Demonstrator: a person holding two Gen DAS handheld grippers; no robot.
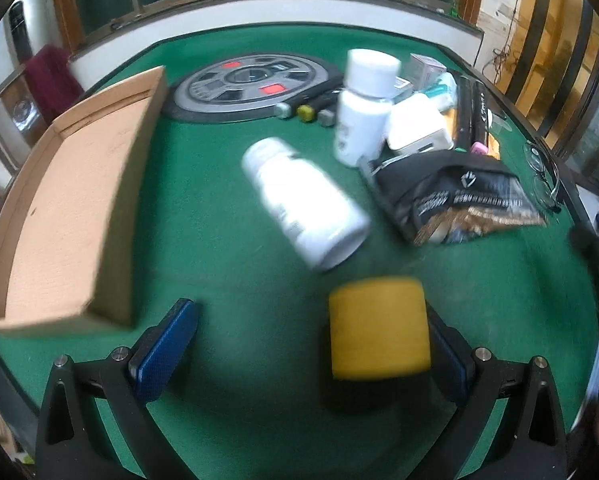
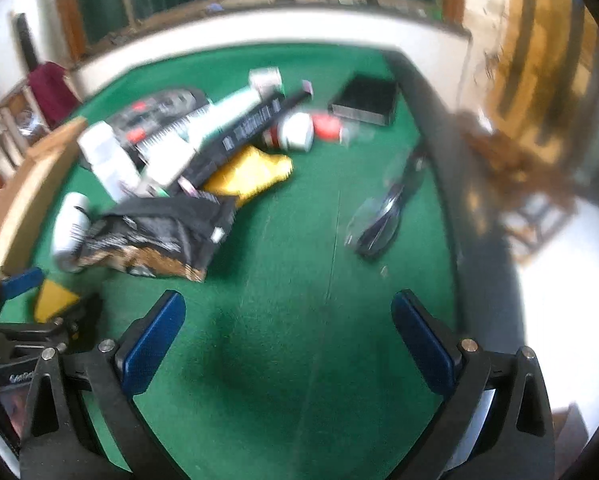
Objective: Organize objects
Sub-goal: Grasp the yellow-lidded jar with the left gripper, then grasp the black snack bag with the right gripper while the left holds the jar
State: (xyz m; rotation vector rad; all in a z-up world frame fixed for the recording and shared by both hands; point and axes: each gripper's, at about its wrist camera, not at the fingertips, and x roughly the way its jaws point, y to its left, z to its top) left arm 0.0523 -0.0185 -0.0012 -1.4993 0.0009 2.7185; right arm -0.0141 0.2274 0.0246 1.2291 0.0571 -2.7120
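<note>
In the left wrist view a yellow cylinder (image 1: 379,328) stands on the green table (image 1: 227,240) between the blue pads of my left gripper (image 1: 311,344), close against the right-hand pad; the jaws stand wide apart. A white bottle (image 1: 303,204) lies on its side ahead, and another white bottle (image 1: 363,108) stands upright behind it. An open cardboard box (image 1: 59,208) sits to the left. My right gripper (image 2: 287,340) is open over bare green felt (image 2: 283,248) with nothing between its fingers. The yellow cylinder (image 2: 55,300) also shows at the right wrist view's left edge.
A black snack bag (image 1: 459,196), white boxes, pens and a round grey disc (image 1: 251,88) crowd the far middle. Eyeglasses (image 2: 379,216) lie right of centre, with a black box (image 2: 365,100) beyond and a yellow pouch (image 2: 251,176) by the pile. The table's dark rim (image 2: 471,216) runs along the right.
</note>
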